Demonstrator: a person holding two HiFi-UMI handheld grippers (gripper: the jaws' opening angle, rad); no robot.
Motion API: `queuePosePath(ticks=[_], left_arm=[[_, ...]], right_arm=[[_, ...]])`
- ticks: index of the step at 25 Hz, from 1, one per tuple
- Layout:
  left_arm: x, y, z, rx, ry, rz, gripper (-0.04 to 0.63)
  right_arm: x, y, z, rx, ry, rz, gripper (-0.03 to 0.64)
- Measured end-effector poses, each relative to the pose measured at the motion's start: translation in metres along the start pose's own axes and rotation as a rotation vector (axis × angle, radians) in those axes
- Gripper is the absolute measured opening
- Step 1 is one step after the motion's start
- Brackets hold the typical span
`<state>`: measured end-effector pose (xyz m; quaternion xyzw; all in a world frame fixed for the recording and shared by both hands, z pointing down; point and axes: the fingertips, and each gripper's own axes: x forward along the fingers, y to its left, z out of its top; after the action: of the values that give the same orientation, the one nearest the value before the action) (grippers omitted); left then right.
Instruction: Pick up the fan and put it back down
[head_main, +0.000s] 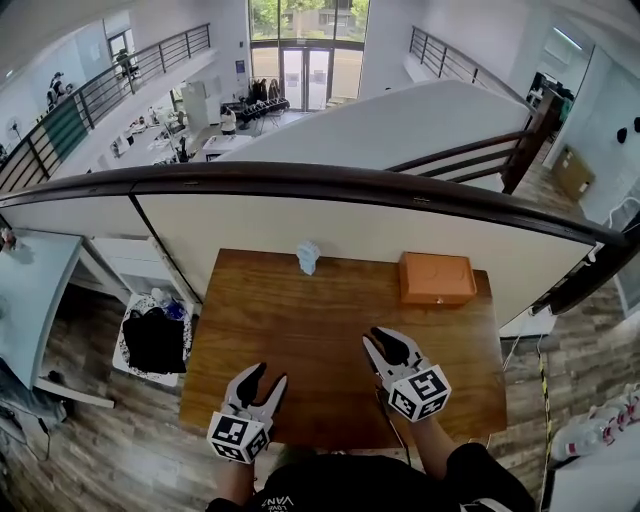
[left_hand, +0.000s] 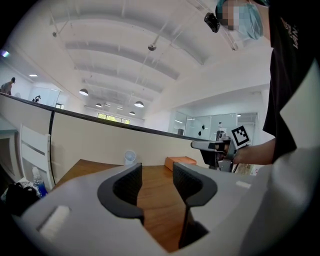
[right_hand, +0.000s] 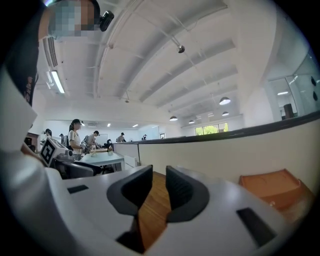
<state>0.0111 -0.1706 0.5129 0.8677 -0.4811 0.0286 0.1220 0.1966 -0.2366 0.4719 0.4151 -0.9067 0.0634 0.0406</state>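
The left gripper is held over the table's near edge, jaws apart and empty. The fan is set at the far edge, well apart from both grippers. The right gripper is held narrowly parted, with nothing grasped.

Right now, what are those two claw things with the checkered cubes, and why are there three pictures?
They are hand-held tools a person holds. The left gripper and right gripper each carry a camera looking along its fingers; a third camera sits on the person's head, looking down. On the wooden table stand a small fan and an orange box, both at the far edge. Both grippers are empty, fingers apart, the right ones only slightly.
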Motion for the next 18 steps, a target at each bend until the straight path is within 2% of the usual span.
queuePosePath(ticks=[5,18], left_arm=[[-0.011,-0.032,-0.009,0.002,0.002,0.01,0.165],[-0.045,-0.087,-0.043,0.021,0.041,0.051,0.02]], right_arm=[[-0.044,0.008,-0.011,0.036,-0.001,-0.004,0.056],[-0.106,0.049,-0.055,0.097,0.075,0.059,0.018]])
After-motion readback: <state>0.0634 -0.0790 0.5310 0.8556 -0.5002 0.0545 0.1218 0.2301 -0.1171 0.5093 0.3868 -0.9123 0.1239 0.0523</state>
